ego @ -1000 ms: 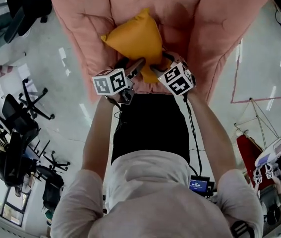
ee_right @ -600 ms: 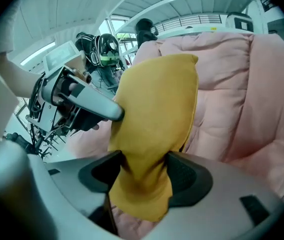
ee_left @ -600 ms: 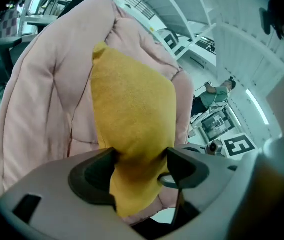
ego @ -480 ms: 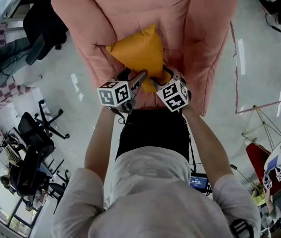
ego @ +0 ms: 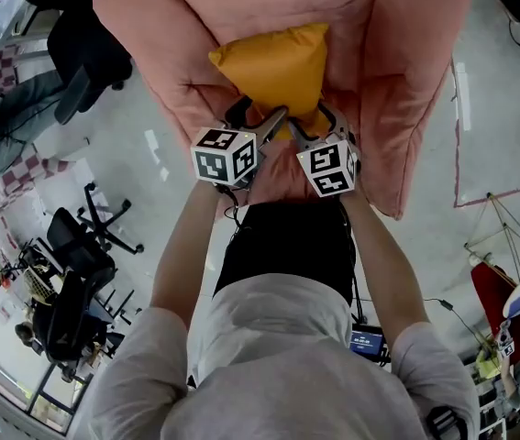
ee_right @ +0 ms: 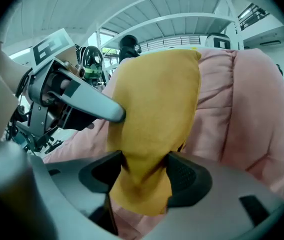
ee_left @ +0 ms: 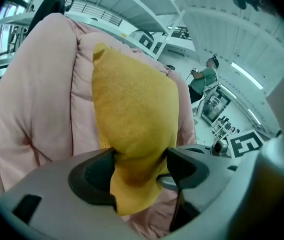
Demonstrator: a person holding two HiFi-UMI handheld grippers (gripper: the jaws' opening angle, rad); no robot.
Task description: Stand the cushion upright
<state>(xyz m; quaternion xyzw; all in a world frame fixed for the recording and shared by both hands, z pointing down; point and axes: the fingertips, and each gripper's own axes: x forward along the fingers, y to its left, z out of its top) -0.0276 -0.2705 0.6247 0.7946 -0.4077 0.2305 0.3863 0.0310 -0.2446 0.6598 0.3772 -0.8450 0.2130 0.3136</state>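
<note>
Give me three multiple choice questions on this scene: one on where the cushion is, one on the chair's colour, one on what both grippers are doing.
1. The yellow fabric cushion is:
A. on the floor
B. in the padded armchair
C. on an office chair

2. The armchair is:
A. pink
B. blue
C. green

3. The left gripper and the right gripper are:
A. open, clear of the cushion
B. shut on the cushion's lower edge
C. shut on the armchair

Answers:
1 B, pink padding surrounds the cushion in every view.
2 A, its quilted cover is pink.
3 B, each gripper view shows yellow fabric pinched between the jaws.
</note>
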